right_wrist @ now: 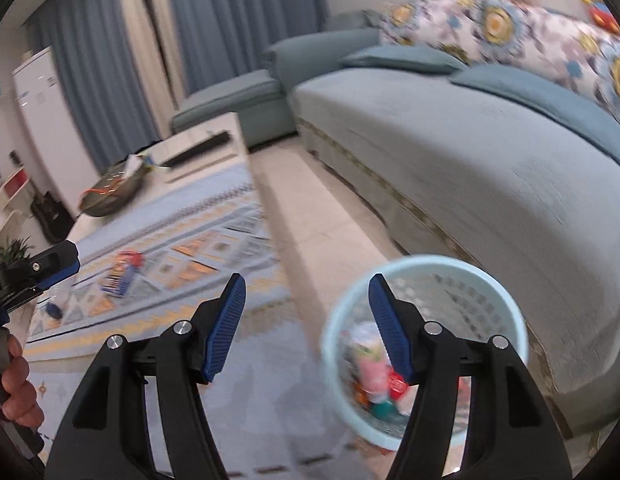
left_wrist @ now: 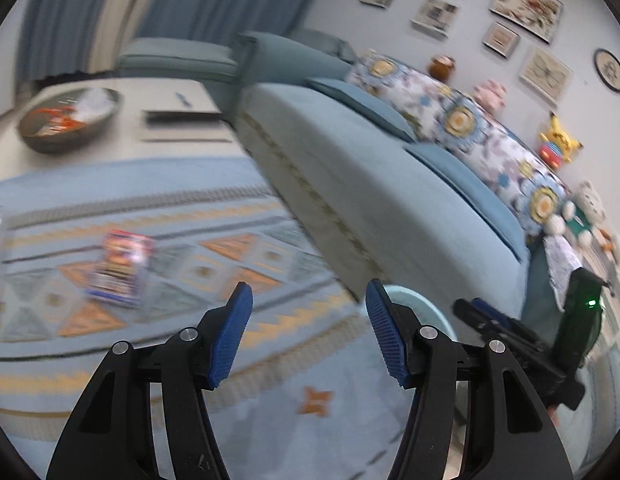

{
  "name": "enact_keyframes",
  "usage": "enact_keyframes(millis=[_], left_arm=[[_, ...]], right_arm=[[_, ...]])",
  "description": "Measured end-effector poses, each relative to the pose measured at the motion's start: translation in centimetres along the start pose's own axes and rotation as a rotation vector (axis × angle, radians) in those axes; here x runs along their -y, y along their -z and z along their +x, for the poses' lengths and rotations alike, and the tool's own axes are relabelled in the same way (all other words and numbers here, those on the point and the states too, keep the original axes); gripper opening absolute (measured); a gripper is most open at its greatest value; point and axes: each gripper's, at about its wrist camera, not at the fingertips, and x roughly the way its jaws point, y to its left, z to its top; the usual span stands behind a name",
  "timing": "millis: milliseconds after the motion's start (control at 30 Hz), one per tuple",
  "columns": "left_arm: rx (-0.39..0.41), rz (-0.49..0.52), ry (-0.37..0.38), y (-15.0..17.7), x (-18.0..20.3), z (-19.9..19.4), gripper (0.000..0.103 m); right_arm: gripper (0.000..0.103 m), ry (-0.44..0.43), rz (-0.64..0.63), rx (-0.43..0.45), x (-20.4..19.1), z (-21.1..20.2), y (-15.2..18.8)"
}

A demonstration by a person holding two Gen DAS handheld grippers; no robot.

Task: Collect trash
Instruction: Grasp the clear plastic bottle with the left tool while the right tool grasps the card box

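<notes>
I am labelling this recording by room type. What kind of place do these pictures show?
Most likely a home living room: a long blue sofa with floral cushions, framed pictures on the wall, a patterned rug on the floor, and a small wastebasket beside the sofa.

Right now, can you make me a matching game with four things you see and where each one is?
Things:
1. snack packet
2. bin
3. bowl
4. flowery cushions

Places:
A. on the sofa
B. on the floor beside the sofa, with trash inside
C. flat on the patterned rug
D. on the low white table

Pairs: 1-C, 2-B, 3-D, 4-A
</notes>
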Motion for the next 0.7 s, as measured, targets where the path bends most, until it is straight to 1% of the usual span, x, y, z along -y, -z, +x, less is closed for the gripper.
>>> enact_keyframes(millis=[100, 133, 233, 267, 367, 400, 500, 600, 700], left_arm=[[0.039, -0.033, -0.06, -0.9, -3.8, -2.6, 0.057], [0.053, -0.049, -0.087, -1.2, -5.6, -3.7, 0.057], [0.081, -0.082, -0.147, -2.1, -9.5, -5.6, 0.057], [0.091, -0.093, -0.171, -2.4, -10.8, -6.1, 0.06], [0.128, -0.133, -0.267, -3.2, -15.1, -7.4, 0.067], [0.138, -0.144, -0.301, -3.2, -16.4, -7.7, 0.068], [0.159, -0.188, -0.425, -3.1, -20.8, -8.3, 0.072], [0.154, -0.238, -0.485, -2.6, -24.2, -8.4, 0.074], [0.133, -0.267, -0.493, -2.4, -26.6, -8.1, 0.074]], right_arm=[[0.06, -0.037, -0.043, 0.002, -3.9, 0.7, -0.7], [0.06, -0.05, -0.061, 0.002, -5.2, 1.0, -0.9], [0.06, -0.08, -0.113, 0.001, -9.2, 1.9, -1.3], [0.06, -0.094, -0.136, 0.004, -10.9, 2.4, -1.4], [0.06, -0.119, -0.181, 0.014, -14.6, 3.3, -1.3], [0.06, -0.13, -0.202, 0.012, -16.1, 3.9, -1.2], [0.06, -0.153, -0.242, 0.004, -19.5, 6.0, -0.7], [0.06, -0.145, -0.279, -0.007, -21.9, 8.4, 0.1], [0.06, -0.155, -0.282, -0.042, -23.7, 11.4, 0.5]])
